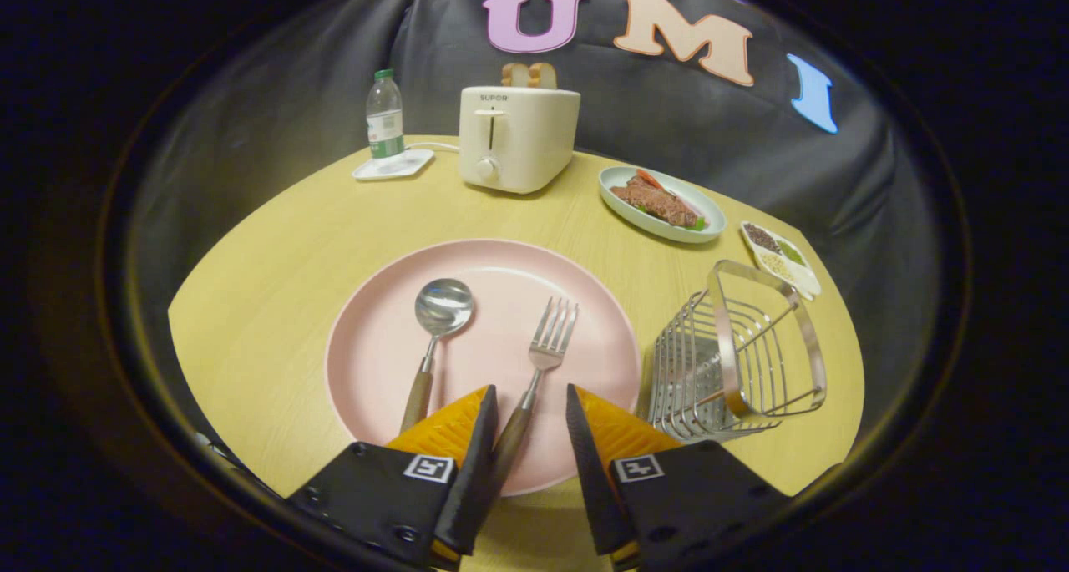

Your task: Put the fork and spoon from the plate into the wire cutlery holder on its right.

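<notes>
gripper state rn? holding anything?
Tongs: open, holding nothing; the wooden-handled metal fork on the round pink plate lies between them, ungripped.

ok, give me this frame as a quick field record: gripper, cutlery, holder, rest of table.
hand-held gripper: open, fingers either side of the fork handle, not pressing
fork: on pink plate, tines away
spoon: on plate, left of fork
wire cutlery holder: right of plate, empty
beyond: toaster, bottle, food dish

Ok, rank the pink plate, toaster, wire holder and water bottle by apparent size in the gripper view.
1. Pink plate
2. Wire holder and toaster: alike, and the holder is nearer, so unranked
3. Water bottle

Gripper open around the fork handle.
</notes>
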A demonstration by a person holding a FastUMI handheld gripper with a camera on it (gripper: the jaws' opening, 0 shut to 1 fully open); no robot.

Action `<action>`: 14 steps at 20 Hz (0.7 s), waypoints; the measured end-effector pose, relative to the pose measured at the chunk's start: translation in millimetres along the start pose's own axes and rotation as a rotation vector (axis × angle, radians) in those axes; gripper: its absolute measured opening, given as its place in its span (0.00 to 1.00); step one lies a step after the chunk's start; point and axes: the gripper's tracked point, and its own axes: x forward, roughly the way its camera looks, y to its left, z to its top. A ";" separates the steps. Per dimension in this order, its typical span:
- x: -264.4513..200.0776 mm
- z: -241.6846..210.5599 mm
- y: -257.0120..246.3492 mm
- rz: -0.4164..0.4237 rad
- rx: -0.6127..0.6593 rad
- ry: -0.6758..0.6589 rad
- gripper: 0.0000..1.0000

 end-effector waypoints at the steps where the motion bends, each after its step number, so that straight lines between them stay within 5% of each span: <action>1: -0.4 -1.3 -1.9 -0.011 -0.004 0.007 0.45; 3: 0.2 -4.1 -1.9 -0.009 -0.001 0.025 0.24; 5: 2.2 -5.6 -0.8 -0.002 0.003 0.034 0.25; 8: -1.2 -6.1 -5.4 -0.016 -0.003 0.059 0.11; 14: -7.8 0.3 -9.0 -0.001 -0.029 0.080 0.07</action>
